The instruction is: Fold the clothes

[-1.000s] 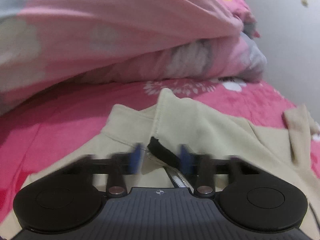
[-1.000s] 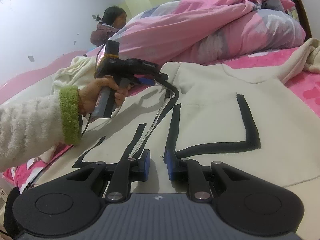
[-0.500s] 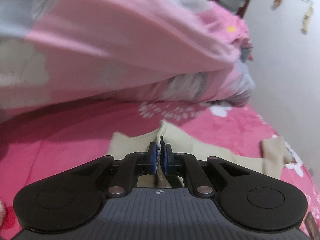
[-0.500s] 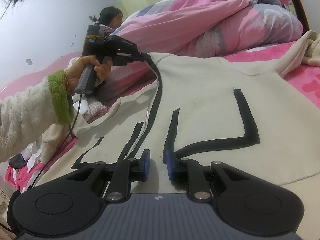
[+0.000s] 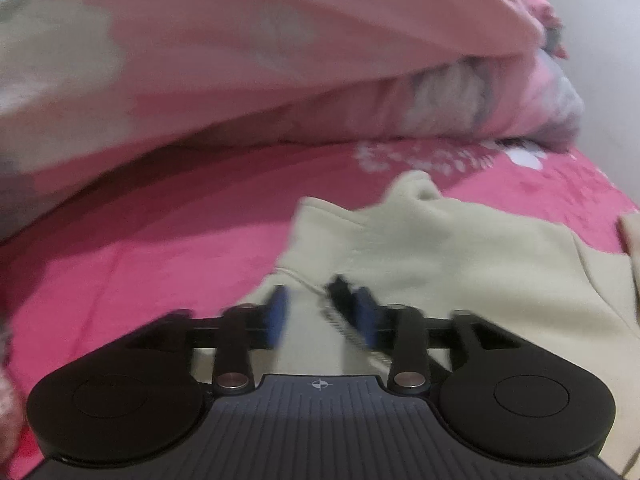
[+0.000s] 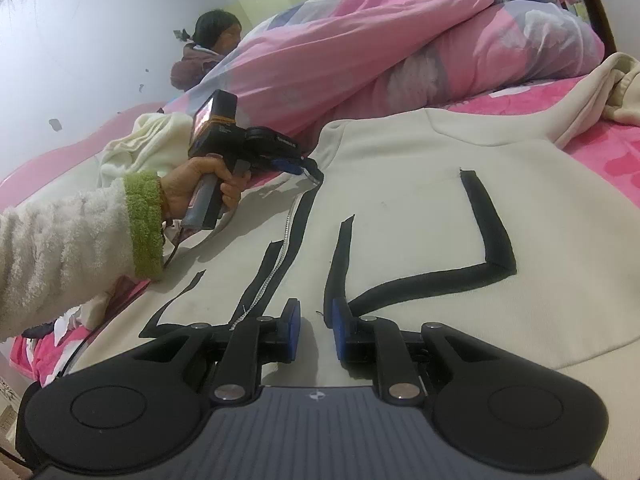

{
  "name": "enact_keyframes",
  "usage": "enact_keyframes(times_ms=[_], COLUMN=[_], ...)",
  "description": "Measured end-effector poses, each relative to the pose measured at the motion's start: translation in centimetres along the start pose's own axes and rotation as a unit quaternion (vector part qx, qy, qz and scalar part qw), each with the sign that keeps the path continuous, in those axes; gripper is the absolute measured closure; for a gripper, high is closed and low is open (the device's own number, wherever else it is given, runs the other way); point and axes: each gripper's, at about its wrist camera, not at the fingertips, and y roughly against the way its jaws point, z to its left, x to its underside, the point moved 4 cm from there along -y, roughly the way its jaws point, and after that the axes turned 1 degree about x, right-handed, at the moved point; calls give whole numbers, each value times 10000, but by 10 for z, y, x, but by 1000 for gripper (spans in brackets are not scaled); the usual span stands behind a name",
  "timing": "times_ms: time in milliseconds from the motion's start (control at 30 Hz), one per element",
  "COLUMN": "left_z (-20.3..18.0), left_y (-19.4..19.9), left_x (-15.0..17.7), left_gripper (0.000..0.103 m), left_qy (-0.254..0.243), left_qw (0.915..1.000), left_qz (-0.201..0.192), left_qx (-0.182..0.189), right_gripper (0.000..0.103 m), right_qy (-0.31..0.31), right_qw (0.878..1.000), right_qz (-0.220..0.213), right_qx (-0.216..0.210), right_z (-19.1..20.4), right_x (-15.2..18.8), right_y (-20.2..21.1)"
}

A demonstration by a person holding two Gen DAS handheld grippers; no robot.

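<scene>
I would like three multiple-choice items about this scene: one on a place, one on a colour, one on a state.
1. Where does the cream jacket lie?
A. on a wooden floor
B. on the pink bed sheet
C. over a chair

2. What colour are the trim strips on the jacket?
A. black
B. red
C. green

3. How do the jaws of the left gripper stand?
A. shut on a sleeve
B. out of view
C. open

Answers:
1 B, pink sheet shows around the jacket's edges in both views.
2 A, the strips and the band along the zipper are black on cream cloth.
3 C, the blue pads stand apart; the jaws have just been opening, and the zipper edge lies between them unpressed.
</scene>
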Motion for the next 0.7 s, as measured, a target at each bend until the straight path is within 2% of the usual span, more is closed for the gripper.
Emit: enact_keyframes(times_ms=[133, 200, 267, 333, 433, 533, 633, 700], left_z=[7, -1, -19, -44, -83, -106, -110, -108], left_y=[27, 48, 69, 87, 101, 92, 70, 63], left_x=[-4, -2, 6, 21, 54, 81, 100, 108], left_gripper=[54, 54, 54, 56, 56, 61, 62, 63], left_qy=[344, 252, -49, -428, -991, -1267, -1116, -1023], left_qw=[9988, 9981, 9974, 9946, 9840, 9787, 9800, 9810], left_qz=[-267, -535, -707, -710, -631, -505, -280, -217], left_qx=[-232, -147, 130, 619, 1338, 1532, 1623, 1634], right_gripper=[85, 85, 85, 85, 85, 85, 84, 84], right_qy=[15, 25, 31, 21, -16, -186, -726, -1050], right_qw=[10000, 10000, 10000, 10000, 10000, 9997, 9970, 9940], right_qz=[-3, -8, -12, -14, -26, -114, -202, -264], right_qx=[14, 23, 25, 15, -18, -83, -148, -179], right_z=[0, 0, 0, -1, -2, -5, -14, -15], right_x=[0, 0, 1, 1, 1, -1, -12, -34], right_y=[0, 0, 0, 0, 0, 7, 23, 37])
